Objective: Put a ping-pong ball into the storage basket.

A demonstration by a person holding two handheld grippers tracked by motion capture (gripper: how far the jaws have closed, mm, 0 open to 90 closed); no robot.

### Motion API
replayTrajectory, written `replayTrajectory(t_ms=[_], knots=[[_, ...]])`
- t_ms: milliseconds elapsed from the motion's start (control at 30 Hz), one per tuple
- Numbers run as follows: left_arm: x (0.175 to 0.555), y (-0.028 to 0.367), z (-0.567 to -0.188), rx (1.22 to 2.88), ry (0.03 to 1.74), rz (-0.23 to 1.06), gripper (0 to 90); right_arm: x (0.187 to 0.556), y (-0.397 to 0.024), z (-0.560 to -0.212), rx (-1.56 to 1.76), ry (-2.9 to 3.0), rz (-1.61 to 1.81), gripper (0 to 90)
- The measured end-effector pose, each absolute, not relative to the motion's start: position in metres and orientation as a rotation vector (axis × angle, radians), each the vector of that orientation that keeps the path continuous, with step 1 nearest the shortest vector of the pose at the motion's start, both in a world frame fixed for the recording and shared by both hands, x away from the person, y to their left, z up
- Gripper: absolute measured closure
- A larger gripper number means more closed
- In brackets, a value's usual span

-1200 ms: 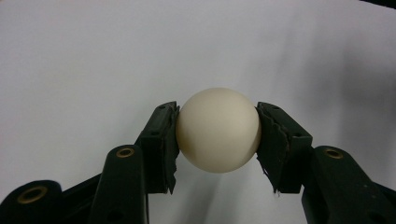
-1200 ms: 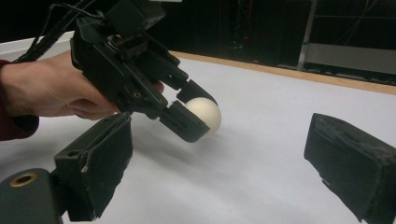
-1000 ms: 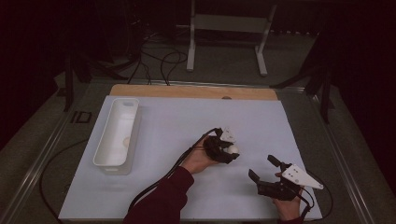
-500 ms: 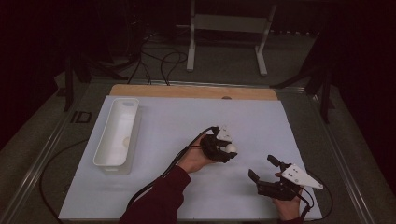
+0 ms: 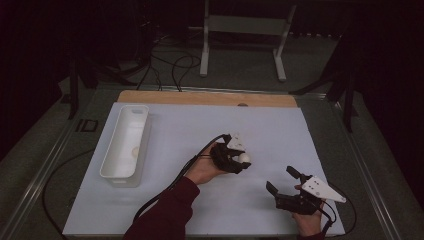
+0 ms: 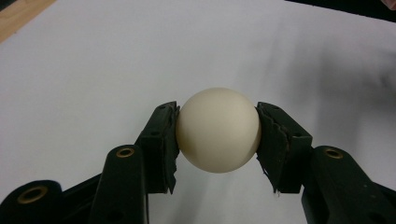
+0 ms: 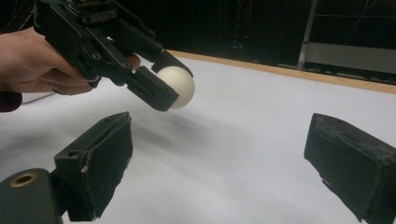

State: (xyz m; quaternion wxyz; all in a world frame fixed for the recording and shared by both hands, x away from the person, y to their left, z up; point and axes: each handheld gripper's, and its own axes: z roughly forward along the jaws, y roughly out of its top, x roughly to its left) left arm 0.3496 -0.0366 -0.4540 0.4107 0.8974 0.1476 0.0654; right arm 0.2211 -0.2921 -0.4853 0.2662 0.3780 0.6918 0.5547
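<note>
My left tool (image 5: 241,161) grips a cream-white ball (image 6: 218,129), one black pad pressed against each side of it. In the left gripper view the ball sits squarely between the pads, which touch it at its widest part, with the white sheet (image 6: 93,60) of the table behind it. In the right gripper view the ball (image 7: 176,87) hangs clear above the sheet, casting a soft shadow on the surface below it, and my left hand (image 7: 32,60) wraps around the tool's black body.

In the high view the ball (image 5: 244,158) is a small pale spot at the tip of my left tool, a little right of the middle of the sheet. My left forearm in its dark red sleeve (image 5: 165,215) comes in from the bottom edge, with the black cable looping off behind the hand.

My right tool (image 5: 285,181) rests near the front right part of the sheet, well apart from the ball, with its jaws spread wide and nothing between them. The grey three-cornered plate (image 5: 322,188) on top of it points to the right.

A white oblong tray (image 5: 142,135) stands on the left part of the sheet, well apart from both tools. A small pale round thing (image 5: 134,151) lies inside it; I cannot tell what it is. A strip of bare wood (image 5: 200,98) runs along the table's far edge.
</note>
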Motion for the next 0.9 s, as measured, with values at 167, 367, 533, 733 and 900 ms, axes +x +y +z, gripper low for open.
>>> replayTrajectory(t_ms=[167, 367, 533, 733, 900], knots=[[0.349, -0.032, -0.451, 2.257, 0.364, 0.166, 51.3, 0.221, -0.292, -0.485, 1.021, 1.87, 1.497, 7.4], [0.347, -0.027, -0.448, 2.255, 0.354, 0.168, 51.2, 0.221, -0.293, -0.485, 1.022, 1.867, 1.499, 7.4], [0.347, -0.023, -0.446, 2.244, 0.353, 0.169, 51.3, 0.221, -0.293, -0.485, 1.023, 1.866, 1.498, 7.3], [0.346, -0.017, -0.443, 2.242, 0.352, 0.175, 51.3, 0.221, -0.293, -0.485, 1.024, 1.865, 1.498, 7.4], [0.345, -0.016, -0.441, 2.244, 0.343, 0.175, 51.2, 0.22, -0.293, -0.485, 1.028, 1.864, 1.499, 7.4]])
